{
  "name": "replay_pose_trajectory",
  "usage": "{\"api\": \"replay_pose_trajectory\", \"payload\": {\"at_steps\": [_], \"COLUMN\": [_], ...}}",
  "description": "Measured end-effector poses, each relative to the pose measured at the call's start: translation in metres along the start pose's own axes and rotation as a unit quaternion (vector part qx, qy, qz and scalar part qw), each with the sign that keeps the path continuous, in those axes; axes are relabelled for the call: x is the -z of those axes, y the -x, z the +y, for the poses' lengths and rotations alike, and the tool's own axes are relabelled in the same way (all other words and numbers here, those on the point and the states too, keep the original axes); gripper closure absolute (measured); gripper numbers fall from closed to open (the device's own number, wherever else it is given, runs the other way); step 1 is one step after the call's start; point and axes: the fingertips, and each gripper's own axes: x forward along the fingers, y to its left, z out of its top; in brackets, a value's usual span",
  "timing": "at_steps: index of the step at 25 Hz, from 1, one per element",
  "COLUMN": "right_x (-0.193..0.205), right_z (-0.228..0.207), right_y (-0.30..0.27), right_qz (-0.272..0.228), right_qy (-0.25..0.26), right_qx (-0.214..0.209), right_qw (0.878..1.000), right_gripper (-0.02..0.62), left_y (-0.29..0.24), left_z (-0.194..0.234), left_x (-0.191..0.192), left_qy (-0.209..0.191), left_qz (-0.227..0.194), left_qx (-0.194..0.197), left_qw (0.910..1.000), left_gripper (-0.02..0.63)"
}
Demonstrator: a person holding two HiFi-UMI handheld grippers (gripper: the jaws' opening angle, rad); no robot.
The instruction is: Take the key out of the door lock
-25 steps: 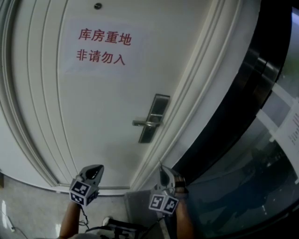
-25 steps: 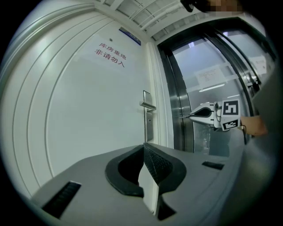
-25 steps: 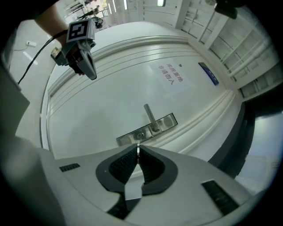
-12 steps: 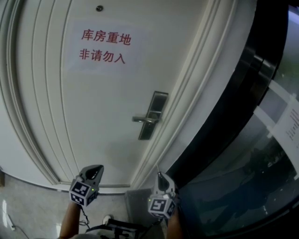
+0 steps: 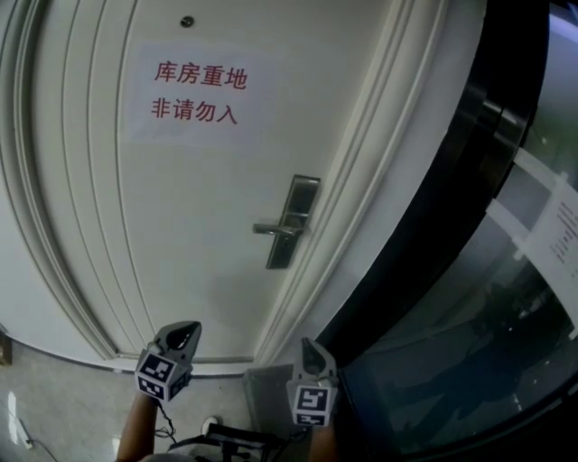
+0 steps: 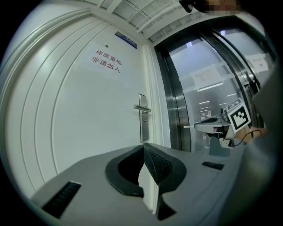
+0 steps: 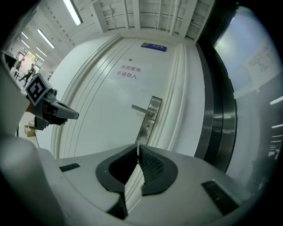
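Observation:
The white door (image 5: 199,198) carries a steel lock plate (image 5: 292,221) with a lever handle (image 5: 269,228) pointing left. In the right gripper view the lock plate (image 7: 149,118) shows a small keyhole area (image 7: 146,128) below the handle; the key is too small to make out. My left gripper (image 5: 185,330) and right gripper (image 5: 305,344) hang low near the floor, well short of the door. Both stand shut with nothing between their pads, as the left gripper (image 6: 143,145) and right gripper (image 7: 138,145) show in their own views.
A paper sign with red characters (image 5: 194,95) is stuck on the door under a peephole (image 5: 186,21). A moulded white door frame (image 5: 379,180) stands right of the lock. Beyond it runs a dark metal post (image 5: 470,153) and a glass wall with taped papers (image 5: 551,226).
The right gripper has sunk a little and turned, so its marker cube now faces me squarely. The left gripper has hardly moved.

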Motion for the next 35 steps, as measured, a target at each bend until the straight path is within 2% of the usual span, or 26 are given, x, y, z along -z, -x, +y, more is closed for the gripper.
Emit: {"api": "replay_pose_trajectory", "payload": {"at_steps": [13, 26, 35], "right_x": [0.011, 0.013, 0.015], "right_z": [0.007, 0.004, 0.013], "right_y": [0.003, 0.006, 0.007], "right_qz": [-0.006, -0.005, -0.006], "right_qy": [-0.098, -0.126, -0.124], "right_qx": [-0.018, -0.025, -0.032], "right_qw": [0.995, 0.992, 0.992], "right_gripper": [0.575, 0.575, 0.577], "left_y": [0.003, 0.005, 0.007], "left_z": [-0.001, -0.002, -0.002], "left_x": [0.0, 0.001, -0.001], "left_qy": [-0.003, -0.005, -0.007], "left_qz": [-0.002, -0.002, -0.004], "left_qx": [-0.003, 0.0, 0.003], "left_qw": [1.0, 1.0, 1.0], "left_gripper": [0.598, 0.597, 0.597]}}
